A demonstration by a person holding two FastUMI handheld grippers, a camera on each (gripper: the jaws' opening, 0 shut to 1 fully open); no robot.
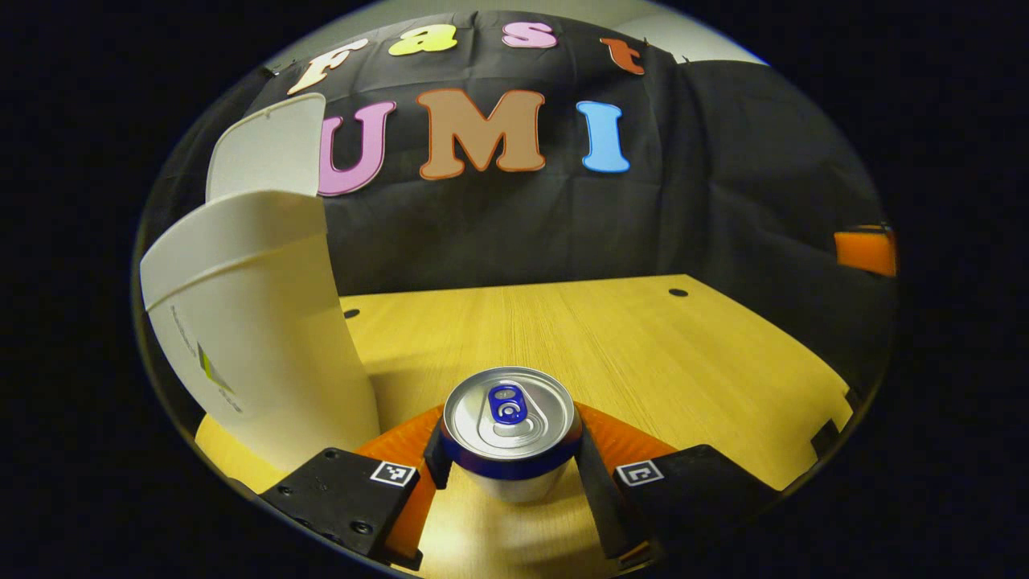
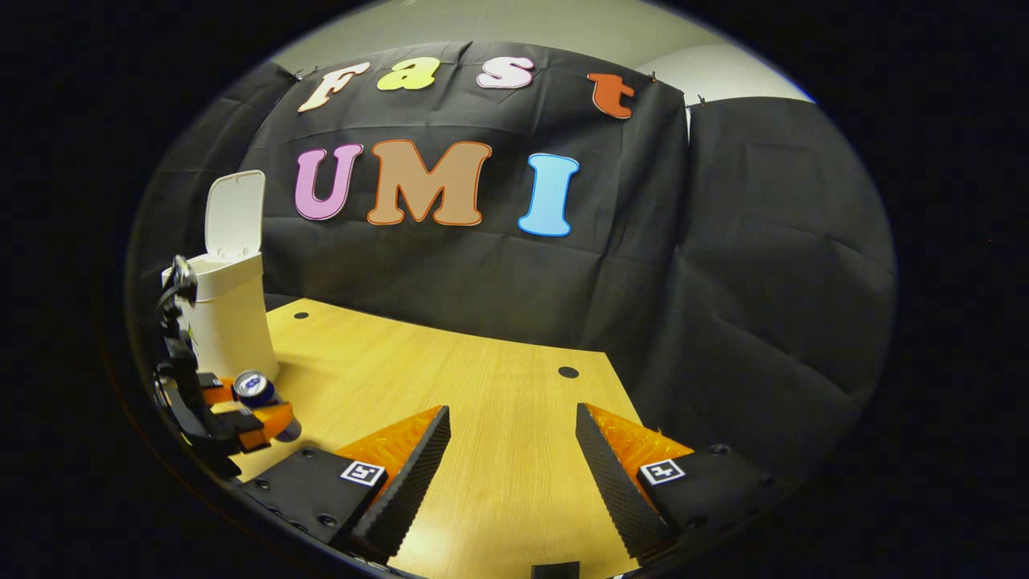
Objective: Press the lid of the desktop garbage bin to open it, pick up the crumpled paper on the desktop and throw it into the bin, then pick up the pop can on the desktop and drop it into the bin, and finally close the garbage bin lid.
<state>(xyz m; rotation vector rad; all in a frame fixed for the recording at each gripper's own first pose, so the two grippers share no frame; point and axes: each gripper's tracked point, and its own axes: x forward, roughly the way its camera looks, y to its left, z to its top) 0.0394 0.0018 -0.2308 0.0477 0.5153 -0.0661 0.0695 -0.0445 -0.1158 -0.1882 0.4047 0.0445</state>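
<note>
**Can gripped, bin lid up**

Left gripper (image 1: 511,462) is clamped on the can (image 1: 511,430), one finger on each side of it, pressing the sidewall just below the rim. Can is upright, silver top w/ blue pull tab facing up. Can't tell if its base is on the table (image 1: 627,338) or just off it.

Bin (image 1: 257,338) stands just beside the can, to the left in the left gripper view, close to the camera. Lid (image 1: 265,149) is flipped up & standing open at the back.

Right gripper (image 2: 512,462) has its fingers spread wide apart, nothing btwn them, just bare wood tabletop below.

In the right gripper view, far left: bin (image 2: 229,318) near the back edge of the table (image 2: 482,386), lid (image 2: 235,213) upright. Left gripper (image 2: 241,410) sits in front of the bin w/ the can (image 2: 253,388) btwn its fingers, near the bin's base.

Black cloth wall (image 2: 723,265) behind the table. Inside of the bin not visible, so can't tell what's in it.
</note>
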